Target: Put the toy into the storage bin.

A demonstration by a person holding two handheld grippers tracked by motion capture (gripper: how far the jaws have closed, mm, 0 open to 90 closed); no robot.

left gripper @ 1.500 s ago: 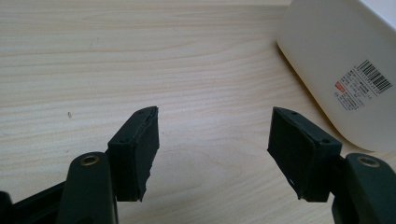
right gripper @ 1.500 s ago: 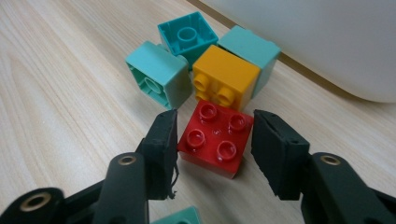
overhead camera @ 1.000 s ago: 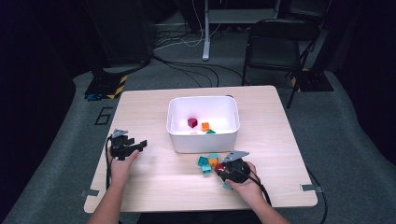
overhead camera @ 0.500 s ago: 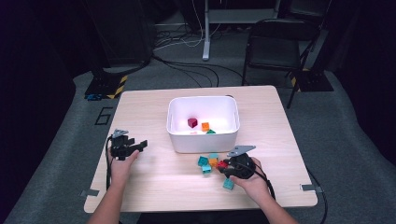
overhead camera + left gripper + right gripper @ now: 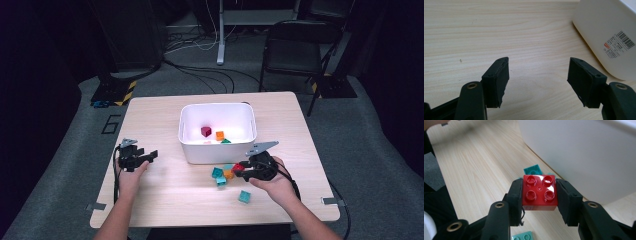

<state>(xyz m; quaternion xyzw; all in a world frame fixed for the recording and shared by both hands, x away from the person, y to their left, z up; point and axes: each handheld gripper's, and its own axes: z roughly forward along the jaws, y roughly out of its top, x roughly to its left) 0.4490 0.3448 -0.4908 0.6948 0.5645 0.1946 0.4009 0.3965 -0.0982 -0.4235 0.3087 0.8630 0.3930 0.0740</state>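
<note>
A red four-stud brick (image 5: 539, 192) is clamped between the black jaws of my right gripper (image 5: 539, 200), lifted off the wooden table just in front of the white bin (image 5: 218, 131). In the high view the right gripper (image 5: 240, 171) holds the red brick (image 5: 238, 167) above loose teal and orange bricks (image 5: 223, 174). One more teal brick (image 5: 244, 196) lies nearer the front edge. The bin contains a dark red brick (image 5: 206, 131), an orange one (image 5: 219, 135) and a teal one. At the table's left, my left gripper (image 5: 537, 75) stands open over bare wood, holding nothing.
The bin's labelled side wall (image 5: 609, 37) lies to the right of the left gripper's jaws. A black folding chair (image 5: 295, 47) and cables on the floor sit beyond the table's far edge. Bare wood stretches between the two hands.
My right gripper has risen from the table with the red brick and shifted slightly toward the bin. The left hand has stayed where it was.
</note>
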